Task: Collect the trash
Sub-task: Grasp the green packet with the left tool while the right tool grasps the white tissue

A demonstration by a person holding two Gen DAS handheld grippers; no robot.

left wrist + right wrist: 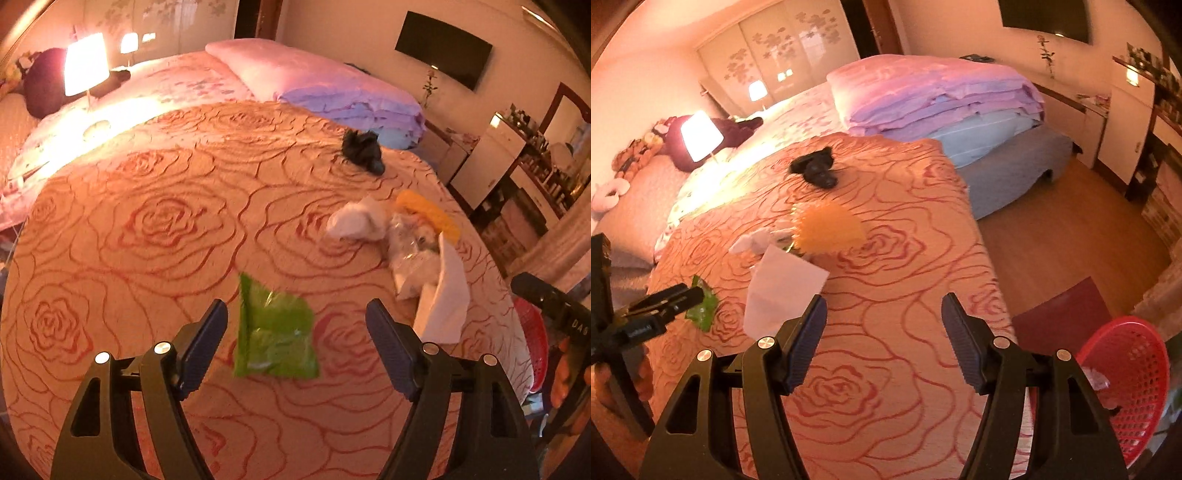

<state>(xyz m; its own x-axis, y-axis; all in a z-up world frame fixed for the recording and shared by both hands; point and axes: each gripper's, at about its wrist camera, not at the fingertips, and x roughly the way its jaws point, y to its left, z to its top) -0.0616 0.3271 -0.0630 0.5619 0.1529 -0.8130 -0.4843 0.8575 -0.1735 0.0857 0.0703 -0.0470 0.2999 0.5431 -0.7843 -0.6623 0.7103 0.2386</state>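
Observation:
A green plastic wrapper (275, 332) lies flat on the rose-patterned bedspread (147, 240). My left gripper (297, 306) hovers over it, open, with its fingers either side of the wrapper and clear of it. To the right lie a white sheet of paper (443, 295), a clear plastic bag (410, 240), a crumpled white tissue (354, 219) and a yellow mesh piece (428, 214). My right gripper (884, 298) is open over bare bedspread, with the white paper (779, 288) just left of its left finger. The yellow piece (827, 225) lies beyond it.
A red plastic basket (1126, 387) stands on the floor off the bed's right edge. A black crumpled item (362, 147) lies further up the bed, near folded pink quilts (314, 81). A lit lamp (86, 62) stands far left. Wooden floor (1052, 229) runs along the right side.

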